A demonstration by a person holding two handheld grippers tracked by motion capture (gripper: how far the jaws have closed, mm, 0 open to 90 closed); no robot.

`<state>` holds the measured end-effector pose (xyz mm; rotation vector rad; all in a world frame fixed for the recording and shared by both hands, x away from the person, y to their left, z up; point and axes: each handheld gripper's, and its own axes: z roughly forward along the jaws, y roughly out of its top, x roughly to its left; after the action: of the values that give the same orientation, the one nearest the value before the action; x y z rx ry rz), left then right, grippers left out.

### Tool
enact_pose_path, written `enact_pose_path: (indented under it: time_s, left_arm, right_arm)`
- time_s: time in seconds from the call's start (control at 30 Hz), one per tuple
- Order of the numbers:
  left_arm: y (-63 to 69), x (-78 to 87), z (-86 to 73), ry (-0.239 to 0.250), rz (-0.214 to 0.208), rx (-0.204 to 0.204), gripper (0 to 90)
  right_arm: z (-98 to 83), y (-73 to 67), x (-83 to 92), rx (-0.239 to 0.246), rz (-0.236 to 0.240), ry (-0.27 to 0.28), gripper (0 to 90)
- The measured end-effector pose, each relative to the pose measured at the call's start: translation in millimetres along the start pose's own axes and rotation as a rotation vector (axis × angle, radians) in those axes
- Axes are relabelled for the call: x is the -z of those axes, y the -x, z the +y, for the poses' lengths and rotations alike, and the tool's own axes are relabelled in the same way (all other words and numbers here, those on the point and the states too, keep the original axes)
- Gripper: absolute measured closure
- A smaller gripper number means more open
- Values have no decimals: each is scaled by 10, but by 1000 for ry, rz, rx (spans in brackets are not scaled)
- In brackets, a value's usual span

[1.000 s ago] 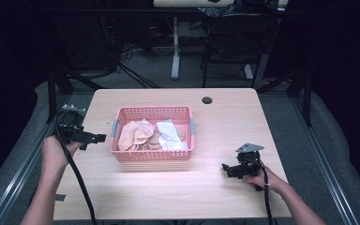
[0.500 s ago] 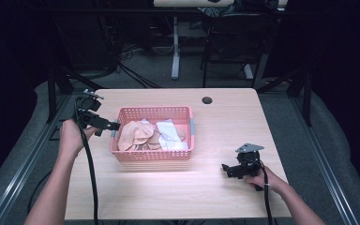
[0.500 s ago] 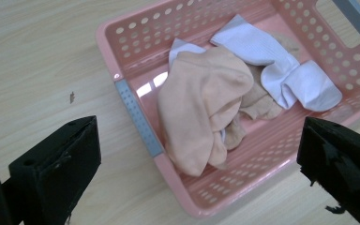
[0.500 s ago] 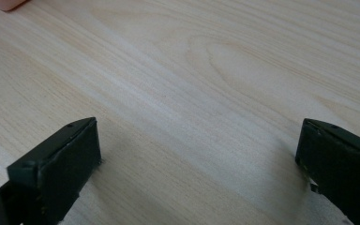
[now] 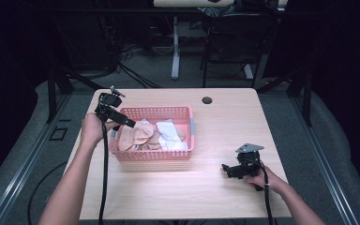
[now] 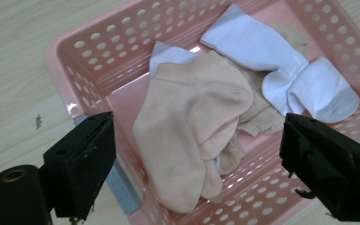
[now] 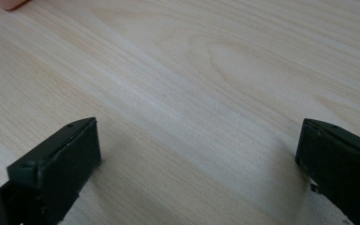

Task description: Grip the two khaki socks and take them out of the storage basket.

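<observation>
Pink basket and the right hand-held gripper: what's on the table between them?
Nothing: the high view shows bare wood between the pink basket and the right hand-held gripper.

Peach sock (image 6: 192, 126) lies crumpled in pink basket (image 6: 82, 44).

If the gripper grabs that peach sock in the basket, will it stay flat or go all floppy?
Probably floppy: the peach sock lies draped and creased over the other socks in the pink basket, so it would likely dangle. It looks thin and soft, so likely light. It might drag the tan sock tucked under it. The left hand-held gripper hovers open above it, jaws just closing slightly.
</observation>
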<state>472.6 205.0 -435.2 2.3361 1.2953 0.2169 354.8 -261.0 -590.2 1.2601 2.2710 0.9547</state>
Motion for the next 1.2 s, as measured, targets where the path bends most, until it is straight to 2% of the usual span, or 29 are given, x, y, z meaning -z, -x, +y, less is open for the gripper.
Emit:
enact_pose_path:
  time_s: [0.2,0.33,0.4,0.5,0.6,0.7,0.8,0.9,0.93,1.0,1.03,1.1,1.2]
  left_arm:
    - [2,-145,78,-29,26,-8,227]
    - [-11,-257,116,-62,43,-9,262]
    - [-18,-311,122,-73,59,0,344]
    - [-17,-395,119,-92,67,8,355]
    - [-1,-451,135,-110,78,-1,373]
    - [7,-512,173,-124,108,-22,376]
    - [-30,-563,189,-132,116,-18,374]
    - [-67,-606,185,-134,107,-4,378]
    - [-110,-652,170,-142,88,14,379]
    - [-125,-666,166,-152,81,19,385]
    - [-132,-673,161,-158,78,20,446]
    - [-126,-660,156,-152,67,21,488]
    - [-63,-600,157,-140,48,-15,577]
  right_arm:
    - [1,3,2,1,7,-5,0]
    - [0,6,3,2,9,-5,0]
    - [0,8,4,4,13,-7,0]
    - [-1,8,4,3,16,-5,0]
    - [-2,11,5,6,17,-6,0]
    - [-1,12,5,8,15,-7,0]
    - [-1,13,5,8,16,-6,0]
    - [-2,13,5,8,17,-7,0]
    - [-2,13,6,8,17,-7,0]
    - [-2,13,5,8,16,-6,0]
    - [-2,14,6,9,17,-7,0]
    - [-2,15,6,10,18,-7,0]
    - [-2,17,7,13,19,-9,0]
